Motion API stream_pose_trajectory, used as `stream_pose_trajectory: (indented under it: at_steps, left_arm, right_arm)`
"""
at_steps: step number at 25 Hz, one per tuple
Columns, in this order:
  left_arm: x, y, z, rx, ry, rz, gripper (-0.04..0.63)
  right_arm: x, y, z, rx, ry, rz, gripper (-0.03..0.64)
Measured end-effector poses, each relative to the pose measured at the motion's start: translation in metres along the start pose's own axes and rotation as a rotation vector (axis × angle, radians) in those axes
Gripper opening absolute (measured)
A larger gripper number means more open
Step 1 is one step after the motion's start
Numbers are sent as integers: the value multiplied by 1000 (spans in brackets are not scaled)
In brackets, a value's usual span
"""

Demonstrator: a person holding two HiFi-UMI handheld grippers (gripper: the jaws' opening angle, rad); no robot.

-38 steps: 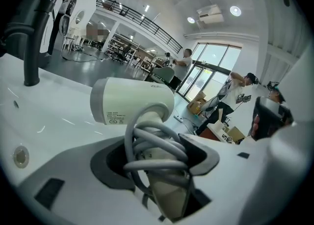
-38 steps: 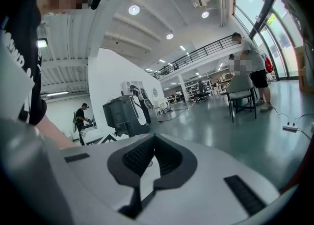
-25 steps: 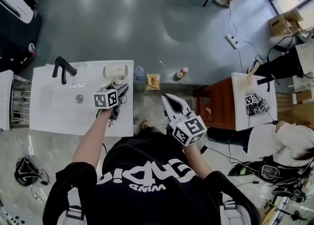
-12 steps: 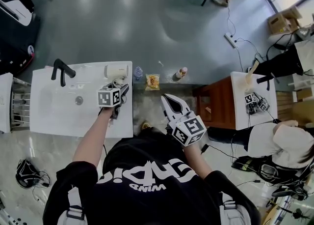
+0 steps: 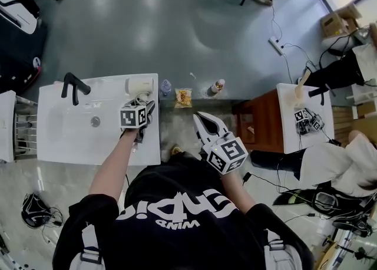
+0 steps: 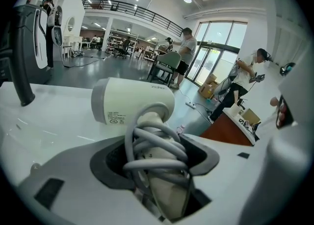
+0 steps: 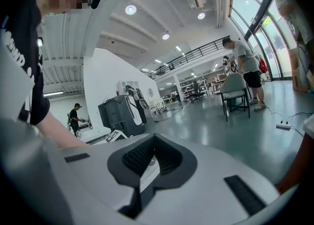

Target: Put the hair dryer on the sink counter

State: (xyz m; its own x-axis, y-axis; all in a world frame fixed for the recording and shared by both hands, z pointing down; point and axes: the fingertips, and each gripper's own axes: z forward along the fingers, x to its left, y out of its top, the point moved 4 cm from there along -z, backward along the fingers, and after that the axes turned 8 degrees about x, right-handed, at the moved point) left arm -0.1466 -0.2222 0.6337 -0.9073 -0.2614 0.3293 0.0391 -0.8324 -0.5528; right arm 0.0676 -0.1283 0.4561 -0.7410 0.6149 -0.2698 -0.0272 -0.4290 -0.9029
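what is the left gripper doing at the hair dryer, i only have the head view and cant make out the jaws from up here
Observer: The left gripper is closed on the handle of the hair dryer, one pad on each side of it.
Operator: is the handle bare where its gripped
Observer: No. The grey cord is coiled round the handle, and the coils sit right between the pads.
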Motion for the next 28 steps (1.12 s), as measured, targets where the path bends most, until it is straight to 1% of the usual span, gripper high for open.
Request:
stream_pose_trajectory:
  at_steps: [6,11,22,28]
  left_arm:
    - [-1,0,4,4,10,4,293]
    - [-2,2,6,17,57,11,293]
    - [-6,2,9,32,126,20,296]
    - [-7,1,12,22,119,16,296]
  right_arm:
    - [-1,-4,-1,0,-3,2,14]
    - [-4,-4,-3,0,-7,6,14]
    - [-6,-5,-10,-7,-15,12,14]
    - [-8,-8,-14,-9,-23,15,14]
